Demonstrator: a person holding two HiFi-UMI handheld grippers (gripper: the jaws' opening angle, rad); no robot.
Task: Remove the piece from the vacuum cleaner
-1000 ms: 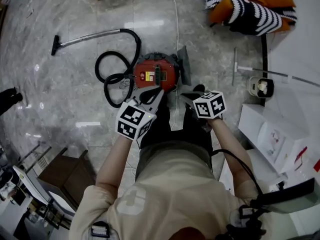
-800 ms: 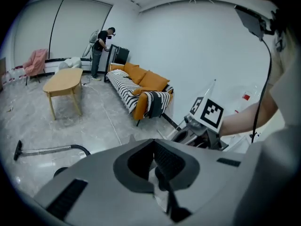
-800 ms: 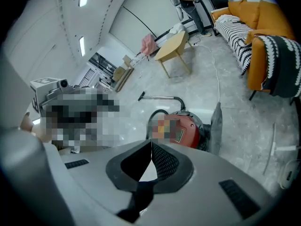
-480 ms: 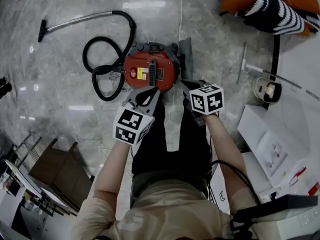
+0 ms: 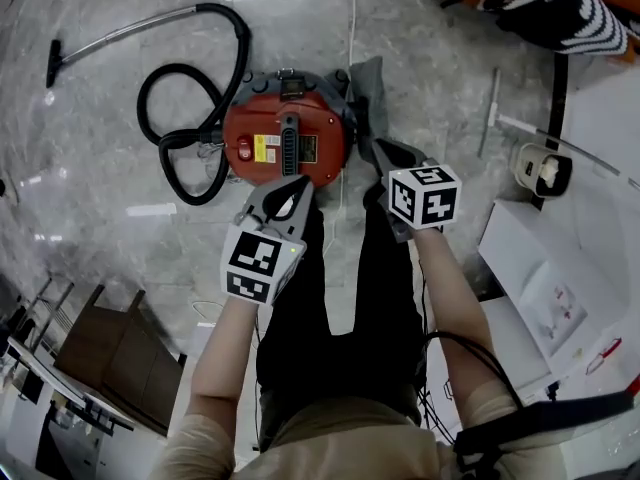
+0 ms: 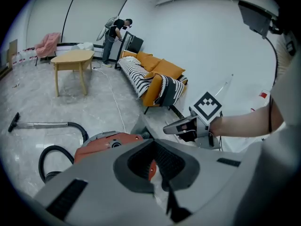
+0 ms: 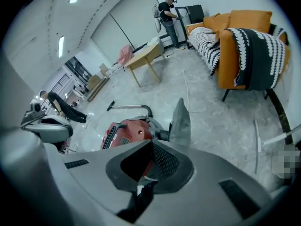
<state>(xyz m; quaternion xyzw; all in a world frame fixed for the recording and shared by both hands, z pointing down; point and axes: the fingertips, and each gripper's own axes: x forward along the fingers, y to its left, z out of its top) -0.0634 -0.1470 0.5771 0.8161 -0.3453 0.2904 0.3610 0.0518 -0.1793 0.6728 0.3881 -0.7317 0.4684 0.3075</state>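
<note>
no legible text, yellow label (image 5: 265, 148) on vacuum cleaner (image 5: 322, 133) unreadable

grey marble floor (image 5: 90, 218), glossy. orange sofa (image 6: 162, 69) against white wall, striped blanket (image 6: 138, 79) draped over it. wooden table (image 6: 73, 60) near sofa, pink chair (image 6: 47, 44) beyond. person (image 6: 113, 36) standing at far end. brown cabinet (image 5: 120, 353) lower left in head view.
</note>
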